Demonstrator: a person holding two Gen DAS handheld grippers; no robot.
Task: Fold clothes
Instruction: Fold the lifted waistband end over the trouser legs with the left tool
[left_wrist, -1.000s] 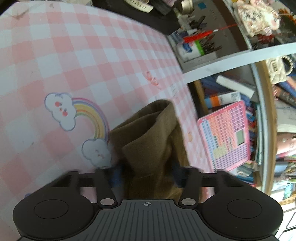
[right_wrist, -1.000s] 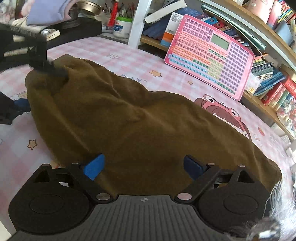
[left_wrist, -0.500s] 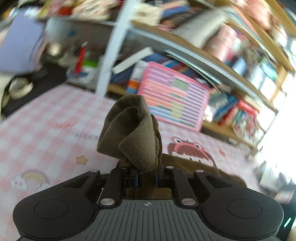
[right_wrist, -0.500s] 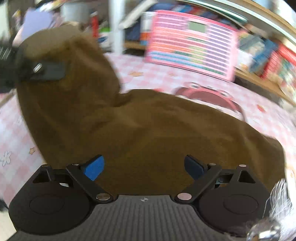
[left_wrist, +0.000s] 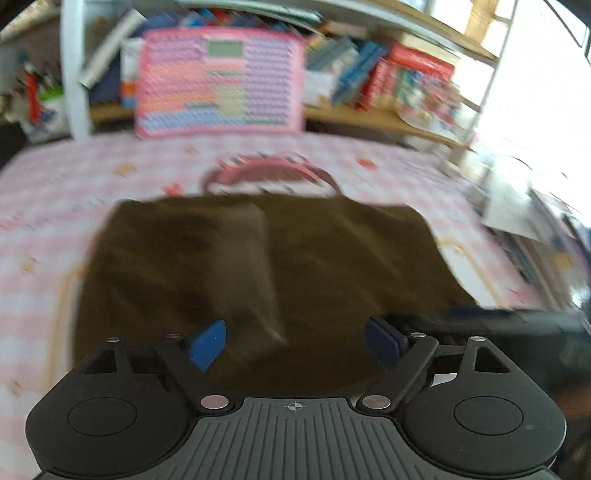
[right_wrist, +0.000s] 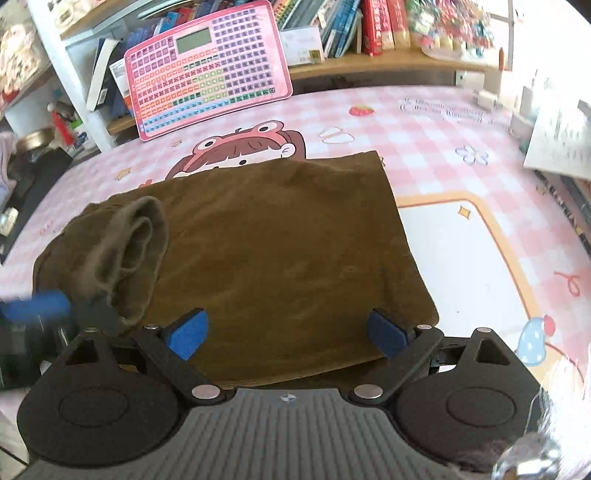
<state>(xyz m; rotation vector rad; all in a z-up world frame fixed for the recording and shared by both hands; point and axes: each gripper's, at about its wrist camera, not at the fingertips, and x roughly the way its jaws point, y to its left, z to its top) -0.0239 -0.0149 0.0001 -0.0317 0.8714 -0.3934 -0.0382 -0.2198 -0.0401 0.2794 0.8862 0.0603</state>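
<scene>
Pink keypad toy (right_wrist: 207, 70) by books (right_wrist: 347, 26), checked tablecloth (right_wrist: 443, 140)

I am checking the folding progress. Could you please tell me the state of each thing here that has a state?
brown garment: lying on the table, folded over, sleeve end bunched up at its left side.
left gripper: jaws opening, nothing between the pads.
right gripper: open, holding nothing, above the garment's near edge.
pink toy keyboard: propped against the shelf.

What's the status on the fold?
Left gripper opening, nothing between pads. Right gripper open, empty. Olive-brown cloth garment flat on table, sleeve bunched at left. Nothing in the way.
</scene>
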